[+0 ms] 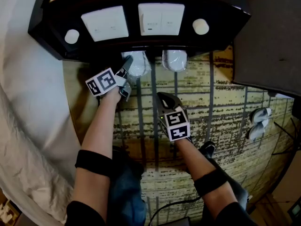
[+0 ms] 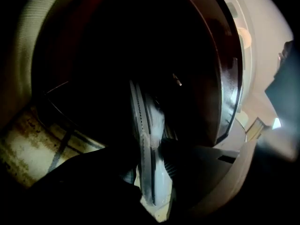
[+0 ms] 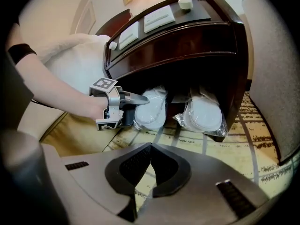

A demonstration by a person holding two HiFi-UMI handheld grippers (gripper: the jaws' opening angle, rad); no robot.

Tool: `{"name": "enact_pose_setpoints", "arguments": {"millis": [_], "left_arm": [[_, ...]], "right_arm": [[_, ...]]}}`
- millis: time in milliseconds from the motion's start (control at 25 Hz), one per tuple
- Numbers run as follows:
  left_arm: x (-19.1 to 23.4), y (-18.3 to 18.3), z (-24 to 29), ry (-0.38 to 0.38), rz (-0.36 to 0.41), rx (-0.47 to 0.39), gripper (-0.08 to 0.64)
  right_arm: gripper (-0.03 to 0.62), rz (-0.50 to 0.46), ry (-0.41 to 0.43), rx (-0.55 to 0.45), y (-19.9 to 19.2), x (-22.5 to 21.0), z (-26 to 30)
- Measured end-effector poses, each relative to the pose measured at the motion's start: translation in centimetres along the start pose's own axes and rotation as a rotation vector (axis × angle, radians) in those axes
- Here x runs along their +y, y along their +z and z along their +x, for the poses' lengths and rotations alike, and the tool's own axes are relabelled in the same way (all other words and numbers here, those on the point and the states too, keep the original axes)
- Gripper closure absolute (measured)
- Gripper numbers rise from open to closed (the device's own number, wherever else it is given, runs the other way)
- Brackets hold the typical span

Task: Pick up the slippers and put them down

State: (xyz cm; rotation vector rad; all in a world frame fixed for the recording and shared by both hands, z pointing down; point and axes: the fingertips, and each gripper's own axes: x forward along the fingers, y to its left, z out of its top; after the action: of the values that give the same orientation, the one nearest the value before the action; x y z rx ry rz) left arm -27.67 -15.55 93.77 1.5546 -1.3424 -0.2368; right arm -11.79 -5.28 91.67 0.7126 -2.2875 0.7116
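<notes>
**Wrapped slippers under the nightstand: grip and handling**

We take the nightstand (image 1: 134,42) as our landmark. In the open space beneath its top stand two packs of white slippers, each sealed in clear film. The left slipper pack (image 3: 152,109) sits under the left half of the nightstand, with its rounded end jutting past the front edge. The right slipper pack (image 3: 204,114) sits just beside it, under the right half. The two are close, but we cannot tell whether they touch.

The left gripper (image 3: 140,99) reaches in at the nightstand's front and is clamped on the left slipper pack. In its own view, the pale edge of a sole in glossy film runs up between the jaws. The right gripper (image 3: 150,168) hangs over the patterned carpet (image 1: 221,107) in front of the nightstand. Its jaws are closed together with nothing between them.

We judge the packs to be light and soft, made of thin, flexible soles that bend rather than break. The film looks slick and loose, so a pinch on film alone could slide or tear. We therefore recommend gripping across the edge of the sole near the exposed rounded end, catching slipper and wrap together, as the left gripper appears to do. Firm pressure should do no harm, and the far end of the pack may droop when it is lifted.
</notes>
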Motion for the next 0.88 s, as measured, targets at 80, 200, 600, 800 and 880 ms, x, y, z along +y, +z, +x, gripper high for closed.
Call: {"name": "enact_pose_setpoints", "arguments": {"millis": [80, 200, 600, 800, 880], "left_arm": [[0.6, 0.6, 0.5, 0.021, -0.028, -0.023, 0.437], [1.2, 1.3, 1.0, 0.048, -0.063, -0.053, 0.437], [2.1, 2.8, 1.4, 0.190, -0.127, -0.176, 0.398], [2.6, 3.5, 0.5, 0.273, -0.098, -0.216, 0.150], [2.6, 3.8, 0.0, 0.308, -0.067, -0.233, 0.118]], "right_arm": [[0.591, 0.004, -0.002, -0.003, -0.1, -0.4, 0.2], [0.591, 0.007, -0.002, -0.007, -0.2, -0.9, 0.4], [0.591, 0.018, -0.005, -0.013, -0.3, -1.5, -0.2], [0.591, -0.002, -0.001, -0.014, -0.3, -1.3, -0.7], [0.591, 0.003, -0.003, -0.013, -0.4, -1.4, -0.9]]}}
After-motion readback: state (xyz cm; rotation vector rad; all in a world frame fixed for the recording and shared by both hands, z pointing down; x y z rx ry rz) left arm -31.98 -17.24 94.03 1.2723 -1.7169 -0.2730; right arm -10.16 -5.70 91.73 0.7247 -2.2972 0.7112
